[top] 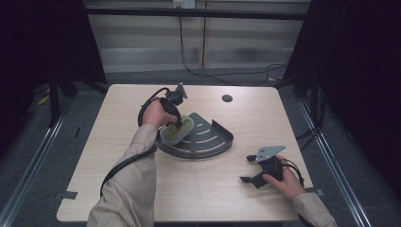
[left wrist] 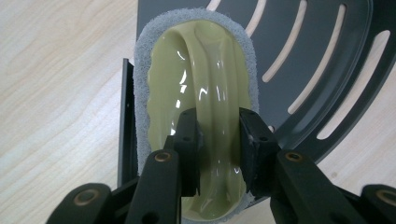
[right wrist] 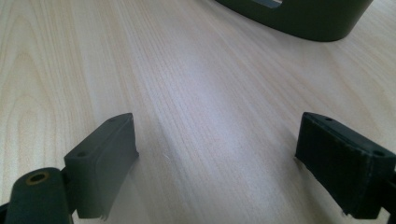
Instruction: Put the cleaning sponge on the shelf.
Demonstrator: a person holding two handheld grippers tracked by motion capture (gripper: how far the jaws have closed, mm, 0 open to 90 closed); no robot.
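surface: pale wood-grain tabletop (top: pixel 142 189), round hole (top: pixel 227 98) near far edge | room: dark curtains at sides, grey floor, cable (top: pixel 208 73) behind | rack (top: pixel 213 137): mid-tabletop, dark, slotted | scrubber (left wrist: pixel 201 70): on rack's left edge | left gripper (left wrist: pixel 218 140): clenched on scrubber handle | right gripper (right wrist: pixel 217 163): released, low over bare tabletop

You are at a light wooden table (top: pixel 142 198) with a small round hole (top: pixel 227 98) at about one o'clock, grey floor (top: pixel 28 156) all around it, dark curtains (top: pixel 28 42) at nine and three o'clock, and a pale wall (top: pixel 142 42) with a black cable (top: pixel 187 61) at twelve o'clock.
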